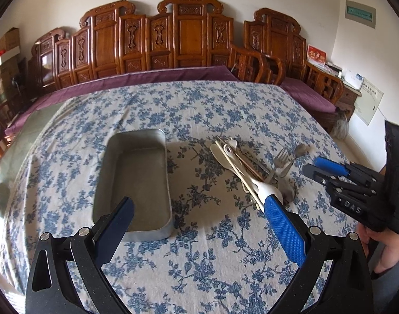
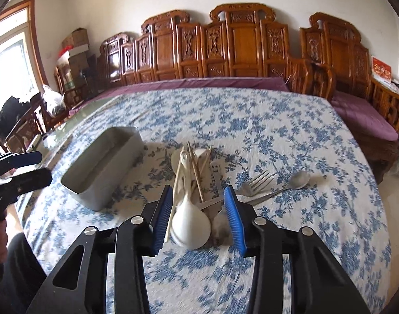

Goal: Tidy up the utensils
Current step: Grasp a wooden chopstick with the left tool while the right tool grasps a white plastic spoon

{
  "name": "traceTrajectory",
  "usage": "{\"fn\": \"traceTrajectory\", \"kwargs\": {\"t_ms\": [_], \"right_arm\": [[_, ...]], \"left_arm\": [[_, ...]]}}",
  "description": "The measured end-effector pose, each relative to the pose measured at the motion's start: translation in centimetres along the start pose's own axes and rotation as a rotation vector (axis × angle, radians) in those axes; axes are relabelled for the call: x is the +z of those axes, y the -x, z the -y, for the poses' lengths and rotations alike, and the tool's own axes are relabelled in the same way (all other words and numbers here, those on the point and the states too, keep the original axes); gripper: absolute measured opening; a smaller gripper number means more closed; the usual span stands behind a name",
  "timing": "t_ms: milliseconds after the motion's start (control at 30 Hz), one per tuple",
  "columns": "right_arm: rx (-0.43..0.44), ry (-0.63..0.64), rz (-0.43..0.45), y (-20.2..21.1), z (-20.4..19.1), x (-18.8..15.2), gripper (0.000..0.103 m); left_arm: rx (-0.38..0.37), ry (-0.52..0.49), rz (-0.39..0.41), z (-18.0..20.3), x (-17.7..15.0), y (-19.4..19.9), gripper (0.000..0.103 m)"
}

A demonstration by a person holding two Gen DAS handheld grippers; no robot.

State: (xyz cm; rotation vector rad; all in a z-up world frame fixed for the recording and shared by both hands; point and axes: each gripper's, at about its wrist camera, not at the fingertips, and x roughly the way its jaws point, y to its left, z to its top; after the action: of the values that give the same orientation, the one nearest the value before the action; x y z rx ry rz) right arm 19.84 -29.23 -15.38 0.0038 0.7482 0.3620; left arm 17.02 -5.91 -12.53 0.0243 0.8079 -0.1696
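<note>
Where blue-flowered tablecloth [image 1: 199, 110] meets carved wooden bench [image 1: 189, 34]: left tongs [image 1: 199, 209] released, right tongs [image 2: 198, 206] unclenched around white spoon [image 2: 189, 222].

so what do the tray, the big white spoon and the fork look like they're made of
Tray: dull grey metal, likely aluminium, going by its matte brushed sheen and thin rolled rim. White spoon: smooth and opaque, either glazed ceramic or plastic; the look leaves that open. Fork: shiny silver metal, probably stainless steel.
</note>
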Motion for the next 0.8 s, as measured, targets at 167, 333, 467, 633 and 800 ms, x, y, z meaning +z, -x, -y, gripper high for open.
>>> {"fn": "traceTrajectory", "kwargs": {"t_ms": [167,333,467,633,800], "right_arm": [[0.019,0.002,-0.034,-3.0,1.6,-0.2,0.038],[0.058,0.017,-0.083,-5.3,2.6,-1.9,0.033],[0.075,-0.003,-0.108,-5.9,3.4,-2.3,0.033],[0.086,-0.015,-0.107,-6.0,3.8,-2.4,0.033],[0.084,-0.009,-0.116,-6.3,3.8,-2.5,0.033]], "left_arm": [[-0.01,-0.031,-0.05,1.4,-0.5,-2.9,0.085],[-0.053,-0.02,-0.119,2.9,-1.1,-6.0,0.077],[-0.075,-0.002,-0.165,4.1,-1.4,-8.7,0.069],[-0.092,0.03,-0.2,5.2,-0.9,-11.5,0.06],[-0.099,0.052,-0.241,5.9,-0.3,-14.0,0.042]]}}
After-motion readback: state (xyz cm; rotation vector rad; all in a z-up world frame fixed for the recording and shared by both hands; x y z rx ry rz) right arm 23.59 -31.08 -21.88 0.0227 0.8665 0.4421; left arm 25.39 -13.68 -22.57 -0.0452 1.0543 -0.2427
